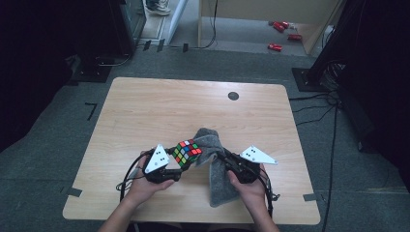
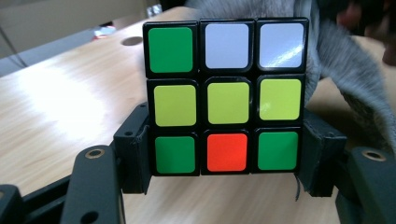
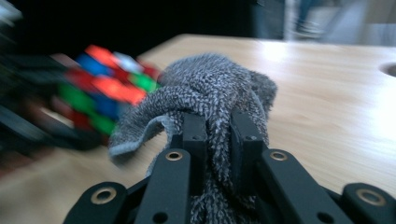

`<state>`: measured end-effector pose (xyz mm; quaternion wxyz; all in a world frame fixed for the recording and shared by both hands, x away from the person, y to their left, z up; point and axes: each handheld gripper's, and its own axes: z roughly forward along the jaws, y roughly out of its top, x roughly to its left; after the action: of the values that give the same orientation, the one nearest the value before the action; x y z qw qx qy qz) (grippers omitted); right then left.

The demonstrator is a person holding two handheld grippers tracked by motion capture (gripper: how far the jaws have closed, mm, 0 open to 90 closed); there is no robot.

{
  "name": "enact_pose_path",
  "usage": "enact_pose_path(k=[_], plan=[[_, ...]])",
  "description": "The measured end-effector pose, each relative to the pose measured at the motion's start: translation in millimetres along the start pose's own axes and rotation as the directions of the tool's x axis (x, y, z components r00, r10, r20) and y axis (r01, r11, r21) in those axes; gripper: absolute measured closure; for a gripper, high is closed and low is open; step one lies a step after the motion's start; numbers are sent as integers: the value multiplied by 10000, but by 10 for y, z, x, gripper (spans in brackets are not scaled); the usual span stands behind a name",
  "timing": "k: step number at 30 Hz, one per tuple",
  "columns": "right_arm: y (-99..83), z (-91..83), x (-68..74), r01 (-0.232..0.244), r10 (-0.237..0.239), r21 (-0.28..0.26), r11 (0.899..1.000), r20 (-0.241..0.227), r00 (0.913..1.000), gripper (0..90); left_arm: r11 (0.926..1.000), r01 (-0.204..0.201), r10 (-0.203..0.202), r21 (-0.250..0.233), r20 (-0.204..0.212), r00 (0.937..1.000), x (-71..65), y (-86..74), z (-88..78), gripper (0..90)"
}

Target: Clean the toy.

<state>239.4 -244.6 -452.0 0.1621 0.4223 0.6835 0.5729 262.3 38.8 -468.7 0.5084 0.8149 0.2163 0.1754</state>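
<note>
Jaws on cube (image 2: 226,97) — wooden table (image 1: 145,111)

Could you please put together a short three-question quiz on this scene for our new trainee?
1. True or false: the left gripper is clamped on the puzzle cube.
2. What does the right gripper hold? A) a sponge B) a grey cloth C) nothing
3. On the cube face seen in the left gripper view, what colour is the centre sticker?

Key
1. True; its jaws press on the cube's two sides.
2. B; the grey cloth is pinched between its jaws.
3. Yellow.
</note>
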Motion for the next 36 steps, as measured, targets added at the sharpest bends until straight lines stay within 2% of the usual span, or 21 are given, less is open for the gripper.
enact_pose_path(k=[2,6,8,9,10,14,18,20,22,25,28,30,32,36], plan=[[35,11,83,-81,77,-56,10000,-638,9979,793,9994,-288,285,183,141,9995,-84,-1,54,346],[43,61,281,367,-355,68,9993,-1319,9906,792,9961,-775,760,410,368,9964,-225,-4,140,346],[43,74,356,622,-606,89,9980,-1234,9905,792,9964,-762,749,373,350,9966,-235,-5,143,346],[47,75,348,502,-488,78,9987,-1215,9914,791,9970,-727,717,280,362,9968,-224,2,126,347],[47,75,309,153,-140,100,9998,-1254,9920,790,9975,-680,672,193,371,9970,-216,8,112,347],[15,73,174,-452,460,104,9989,-920,9947,790,9982,-607,607,-4,381,9974,-176,37,63,347],[54,55,242,-500,504,69,9987,-1199,9915,790,9976,-687,684,46,503,9964,-204,23,92,347],[88,48,339,-213,215,26,9998,-1514,9882,791,9968,-797,793,64,545,9954,-236,26,103,347],[104,43,386,193,-200,-65,9998,-1202,9925,793,9966,-826,825,-7,533,9952,-248,42,88,347],[84,39,286,-329,316,-107,9994,-1050,9940,795,9962,-856,863,-151,539,9948,-235,67,50,347],[48,34,182,-427,425,-20,9991,-673,9968,799,9974,-660,675,-290,527,9963,-191,73,18,347],[53,19,172,-549,547,-16,9985,-780,9955,800,9977,-563,584,-376,565,9967,-174,71,11,348],[83,10,231,-485,466,-170,9987,-1004,9939,800,9976,-555,582,-419,651,9962,-193,69,23,347],[132,-2,343,-362,312,-298,9989,-1530,9877,799,9957,-848,873,-367,725,9935,-265,64,68,347]])
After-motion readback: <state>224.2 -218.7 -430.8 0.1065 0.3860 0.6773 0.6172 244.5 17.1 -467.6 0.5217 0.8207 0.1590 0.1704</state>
